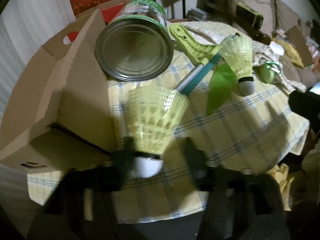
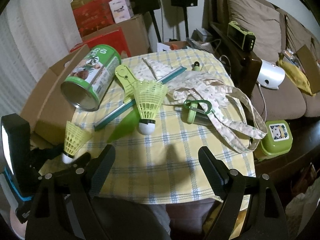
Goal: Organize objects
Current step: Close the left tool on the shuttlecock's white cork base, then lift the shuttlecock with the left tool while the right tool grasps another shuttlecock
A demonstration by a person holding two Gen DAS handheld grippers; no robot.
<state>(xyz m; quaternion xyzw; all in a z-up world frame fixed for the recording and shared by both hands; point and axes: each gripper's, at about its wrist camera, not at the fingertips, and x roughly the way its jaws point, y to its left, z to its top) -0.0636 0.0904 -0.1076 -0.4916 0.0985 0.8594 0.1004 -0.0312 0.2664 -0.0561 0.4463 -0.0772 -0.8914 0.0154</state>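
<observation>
My left gripper [image 1: 158, 156] is shut on the white cork of a yellow-green shuttlecock [image 1: 158, 120], held above the checked tablecloth [image 1: 240, 132]; it also shows in the right wrist view [image 2: 73, 140]. A second shuttlecock [image 2: 149, 102] lies on the cloth, also in the left wrist view [image 1: 239, 60]. A green tin can [image 2: 92, 78] lies tipped against a cardboard box [image 2: 54, 92], its metal base facing me [image 1: 134, 50]. My right gripper [image 2: 157, 160] is open and empty above the cloth's near part.
A green squeegee [image 2: 128, 80] with a teal blade lies behind the second shuttlecock, beside a green ribbon [image 2: 124, 126]. A floral cloth bag [image 2: 210, 94] with a green carabiner [image 2: 198, 106] lies right. A green lunch box [image 2: 277, 138] sits off the table's right edge. A sofa stands right.
</observation>
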